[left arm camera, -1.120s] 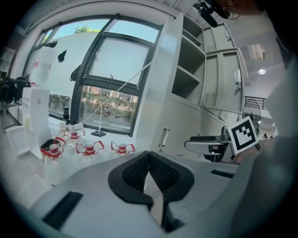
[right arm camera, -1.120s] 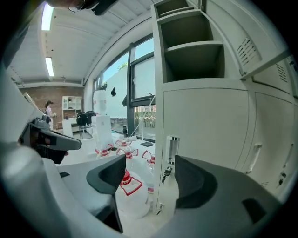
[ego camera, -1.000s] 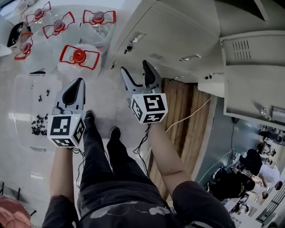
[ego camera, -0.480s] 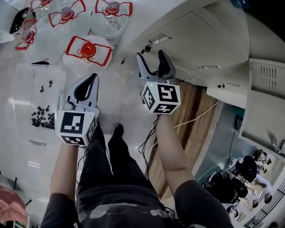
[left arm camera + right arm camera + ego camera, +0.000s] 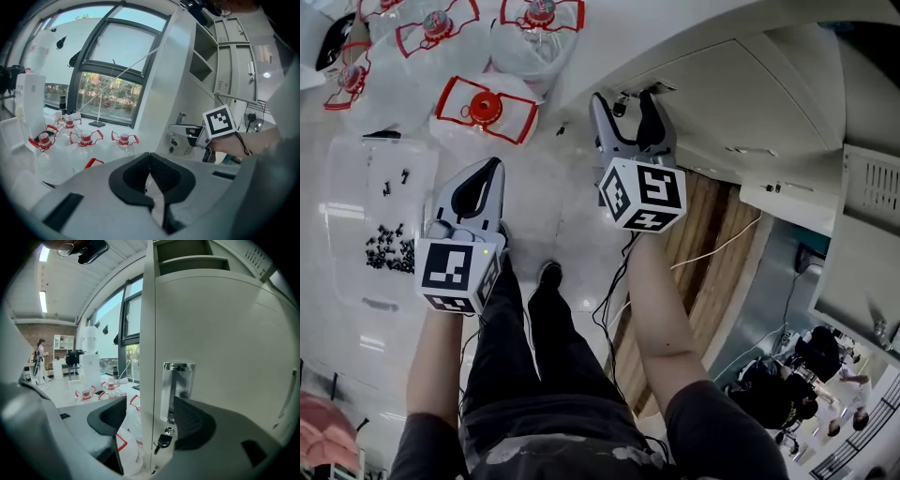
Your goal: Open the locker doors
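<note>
A pale grey locker door (image 5: 741,94) stands shut, with a chrome recessed handle (image 5: 177,389) and a key (image 5: 164,440) hanging in the lock below it. My right gripper (image 5: 624,97) is open at that handle, one jaw on each side of the door's edge (image 5: 149,380); in the right gripper view the gripper (image 5: 157,420) straddles the handle and touches nothing. My left gripper (image 5: 491,171) is shut and empty, held lower left, away from the lockers. In the left gripper view its pads (image 5: 159,176) meet, and the right gripper's marker cube (image 5: 219,122) shows by the locker.
Several clear water bottles with red handles (image 5: 485,105) stand on the floor at the left. A clear box of black screws (image 5: 380,225) lies beside them. A wooden pallet (image 5: 694,253) and a white cable (image 5: 712,246) lie under the lockers. Another locker door (image 5: 862,234) hangs open at the right.
My right gripper has moved forward and up to the locker's handle, staying open. The left gripper has stayed low and shut. The head view has shifted towards the lockers.
</note>
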